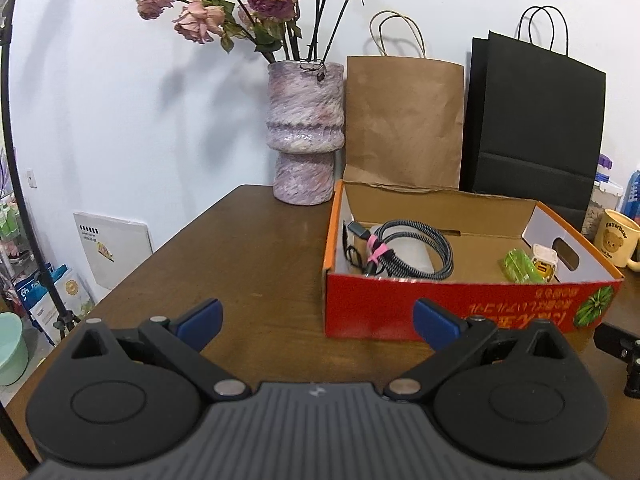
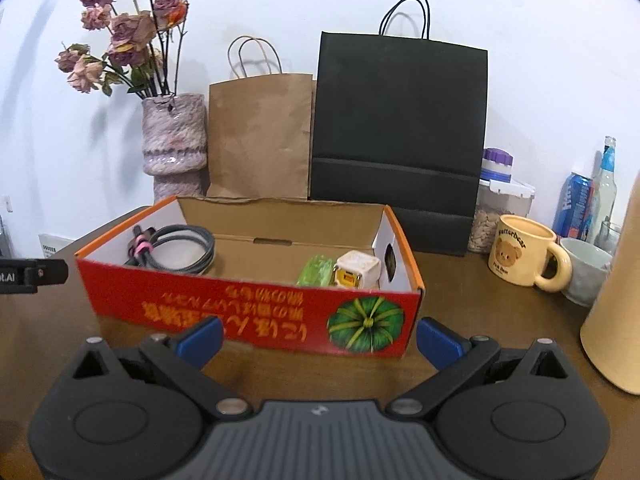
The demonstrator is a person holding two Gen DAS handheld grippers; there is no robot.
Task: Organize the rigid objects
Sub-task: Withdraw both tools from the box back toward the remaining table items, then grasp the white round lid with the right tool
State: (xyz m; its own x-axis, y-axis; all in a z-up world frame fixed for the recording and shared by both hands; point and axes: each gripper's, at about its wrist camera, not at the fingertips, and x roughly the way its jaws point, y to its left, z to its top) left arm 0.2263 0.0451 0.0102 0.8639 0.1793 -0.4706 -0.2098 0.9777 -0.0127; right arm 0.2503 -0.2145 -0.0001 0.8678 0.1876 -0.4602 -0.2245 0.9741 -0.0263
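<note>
An open red cardboard box [image 1: 400, 304] [image 2: 240, 304] stands on the brown table. Inside it lie a coiled grey braided cable [image 1: 416, 254] [image 2: 180, 248] with a pink tie on the left, and a green translucent item [image 1: 520, 266] [image 2: 316, 270] next to a white and yellow cube charger [image 1: 544, 264] [image 2: 356, 272] on the right. My left gripper [image 1: 318, 322] hovers open in front of the box's left corner, empty. My right gripper [image 2: 320, 338] is open too, empty, just before the box's front wall.
Behind the box stand a marbled vase of dried roses [image 1: 306, 132] [image 2: 174, 136], a brown paper bag [image 1: 404, 124] [image 2: 260, 136] and a black paper bag [image 1: 536, 120] [image 2: 400, 120]. A bear mug [image 2: 520, 254] [image 1: 616, 240], a jar, a can, a bottle, a bowl and a tan cylinder [image 2: 616, 300] crowd the right side.
</note>
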